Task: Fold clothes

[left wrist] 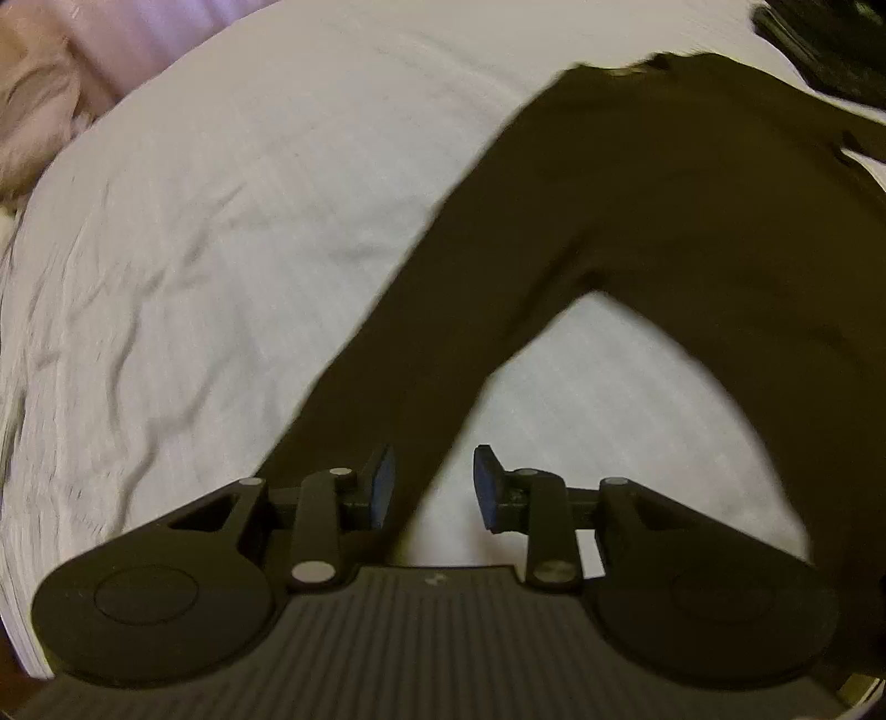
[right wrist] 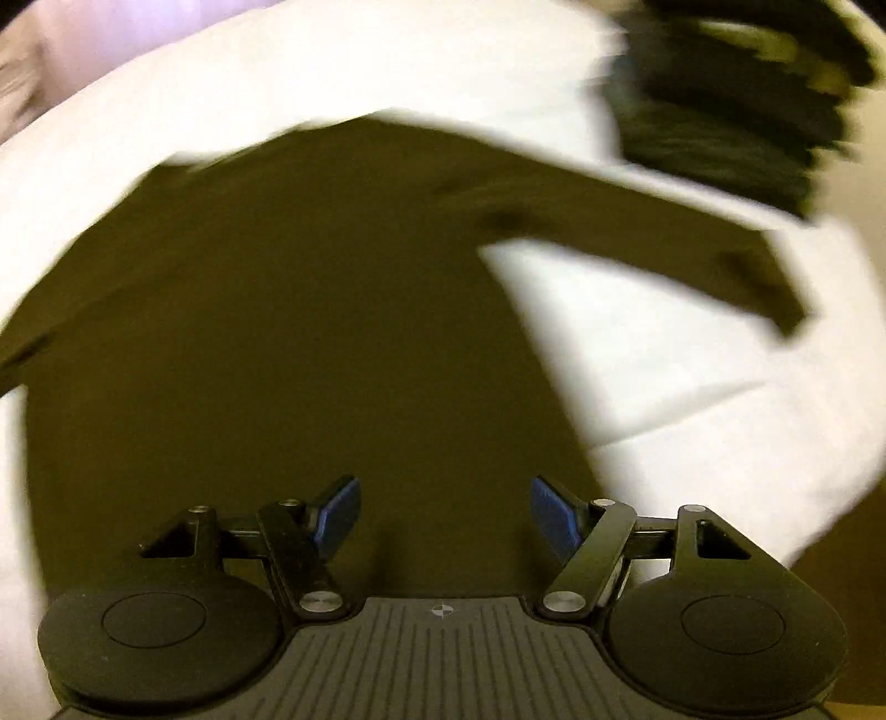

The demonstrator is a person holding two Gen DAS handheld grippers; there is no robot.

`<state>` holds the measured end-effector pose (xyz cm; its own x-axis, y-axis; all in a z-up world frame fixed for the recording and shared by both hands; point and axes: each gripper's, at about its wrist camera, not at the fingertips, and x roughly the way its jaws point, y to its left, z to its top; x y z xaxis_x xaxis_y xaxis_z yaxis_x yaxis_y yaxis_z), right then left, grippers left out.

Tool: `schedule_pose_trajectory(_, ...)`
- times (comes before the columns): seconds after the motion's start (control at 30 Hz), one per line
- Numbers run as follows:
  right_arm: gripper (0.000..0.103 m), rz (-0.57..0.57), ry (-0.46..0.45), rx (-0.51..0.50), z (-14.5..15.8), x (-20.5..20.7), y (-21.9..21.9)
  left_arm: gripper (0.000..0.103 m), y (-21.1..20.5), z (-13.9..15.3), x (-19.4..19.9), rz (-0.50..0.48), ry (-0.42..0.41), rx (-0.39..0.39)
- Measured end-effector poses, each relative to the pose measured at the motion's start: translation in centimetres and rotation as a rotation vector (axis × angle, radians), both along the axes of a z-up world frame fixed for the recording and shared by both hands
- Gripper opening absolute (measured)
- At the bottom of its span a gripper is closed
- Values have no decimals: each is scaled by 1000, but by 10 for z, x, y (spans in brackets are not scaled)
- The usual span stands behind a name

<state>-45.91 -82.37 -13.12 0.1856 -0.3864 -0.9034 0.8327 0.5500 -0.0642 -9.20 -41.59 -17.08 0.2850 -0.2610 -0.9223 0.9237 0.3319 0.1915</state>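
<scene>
A dark olive-brown long-sleeved top point(left wrist: 692, 221) lies spread flat on a white bed sheet point(left wrist: 194, 249). In the left wrist view one sleeve point(left wrist: 387, 360) runs down from the body to between my fingers. My left gripper point(left wrist: 432, 487) is open, with the sleeve's end lying between its blue pads point(left wrist: 382, 487). In the right wrist view the top's body point(right wrist: 277, 332) fills the middle and its other sleeve point(right wrist: 692, 243) stretches to the right. My right gripper point(right wrist: 443, 515) is open above the body's lower part, holding nothing. Both views are blurred.
A pile of dark clothes point(right wrist: 736, 105) sits at the back right of the bed, also seen as dark clothes point(left wrist: 830, 50) in the left wrist view. A pale pink pillow point(left wrist: 155, 33) and a tan furry thing point(left wrist: 39, 111) lie at the back left.
</scene>
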Motion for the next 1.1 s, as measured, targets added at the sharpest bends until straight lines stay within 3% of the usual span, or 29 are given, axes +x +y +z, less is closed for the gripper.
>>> schedule_pose_trajectory(0.13,71,-58,16,-105,-1,-71,-93,32,-59,10,-71,21,-34,21)
schedule_pose_trajectory(0.2,71,-48,-47,-109,-7,-93,-143,34,-88,10,-112,29,-23,45)
schedule_pose_trajectory(0.37,71,144,-251,-36,-32,-98,-226,36,-158,4,-207,-23,26,114)
schedule_pose_trajectory(0.53,71,260,-265,116,-75,-102,-280,38,-184,7,-227,-38,20,118)
schedule_pose_trajectory(0.63,71,252,-113,-64,-61,-137,-294,39,-199,9,-238,-47,17,120)
schedule_pose_trajectory(0.73,71,97,23,-217,-40,-192,-312,41,-214,11,-250,-57,14,122)
schedule_pose_trajectory(0.77,71,10,30,-230,-32,-215,-321,41,-219,11,-254,-60,13,122)
schedule_pose_trajectory(0.83,71,-145,31,-233,-15,-252,-331,41,-228,12,-261,-65,11,123)
schedule_pose_trajectory(0.9,71,-225,-8,-217,1,-275,-327,41,-220,9,-264,-65,17,120)
schedule_pose_trajectory(1.1,71,-184,-148,-97,25,-270,-235,42,-171,11,-265,-64,33,100)
